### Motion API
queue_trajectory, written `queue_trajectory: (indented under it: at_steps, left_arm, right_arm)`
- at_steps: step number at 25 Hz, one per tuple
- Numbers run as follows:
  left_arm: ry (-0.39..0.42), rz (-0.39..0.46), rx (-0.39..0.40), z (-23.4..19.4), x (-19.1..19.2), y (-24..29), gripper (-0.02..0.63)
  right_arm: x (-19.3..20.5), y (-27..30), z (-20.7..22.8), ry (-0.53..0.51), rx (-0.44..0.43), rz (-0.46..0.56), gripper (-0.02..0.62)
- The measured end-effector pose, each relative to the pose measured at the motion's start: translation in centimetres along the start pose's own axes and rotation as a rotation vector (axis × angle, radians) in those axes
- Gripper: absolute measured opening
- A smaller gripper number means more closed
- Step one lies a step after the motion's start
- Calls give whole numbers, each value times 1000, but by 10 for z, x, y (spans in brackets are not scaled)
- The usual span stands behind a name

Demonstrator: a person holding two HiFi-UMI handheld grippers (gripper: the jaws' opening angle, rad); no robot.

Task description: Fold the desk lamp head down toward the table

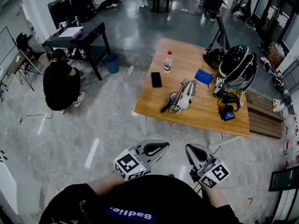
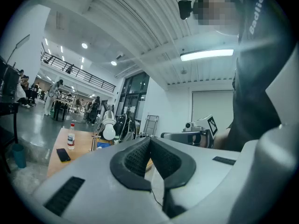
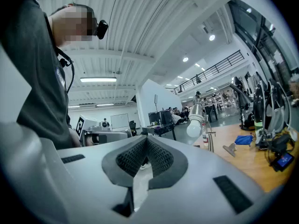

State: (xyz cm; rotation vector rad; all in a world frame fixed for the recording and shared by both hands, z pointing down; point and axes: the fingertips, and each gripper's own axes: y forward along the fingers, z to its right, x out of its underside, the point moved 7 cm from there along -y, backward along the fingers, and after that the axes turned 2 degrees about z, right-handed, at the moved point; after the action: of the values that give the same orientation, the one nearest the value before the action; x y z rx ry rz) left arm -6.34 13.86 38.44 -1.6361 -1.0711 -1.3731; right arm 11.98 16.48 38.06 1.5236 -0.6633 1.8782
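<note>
Head view: the wooden table [image 1: 154, 101] carries the desk lamp [image 1: 182, 96] near its near edge, left of the middle, with its head raised off the tabletop. A black phone [image 1: 156, 79] and a water bottle [image 1: 167, 62] lie along the left edge, and a blue cloth [image 1: 203, 76] lies mid-table. The left gripper [image 1: 159, 148] and right gripper [image 1: 194, 152] are held level over the floor, well apart from the table. Each gripper's jaws are pressed together on nothing.

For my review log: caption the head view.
Left gripper and right gripper, both shut and empty, held short of the table bearing the lamp.
</note>
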Motion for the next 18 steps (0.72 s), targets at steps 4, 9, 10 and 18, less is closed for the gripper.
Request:
queue_trajectory:
  at_steps: [4, 9, 10, 18]
  left_arm:
    - [-1, -1, -3, 0, 3, 3, 9]
    - [-3, -4, -10, -1, 6, 8, 9]
    - [-4, -5, -11, -1, 6, 8, 9]
    - [-1, -24, -41, -4, 10, 18, 9]
  right_arm:
    - [2, -1, 4, 0, -2, 0, 5]
    - [3, -2, 9, -1, -8, -5, 5]
    - [3, -2, 10, -1, -10, -6, 5]
    - [0, -5, 21, 13, -38, 29, 5]
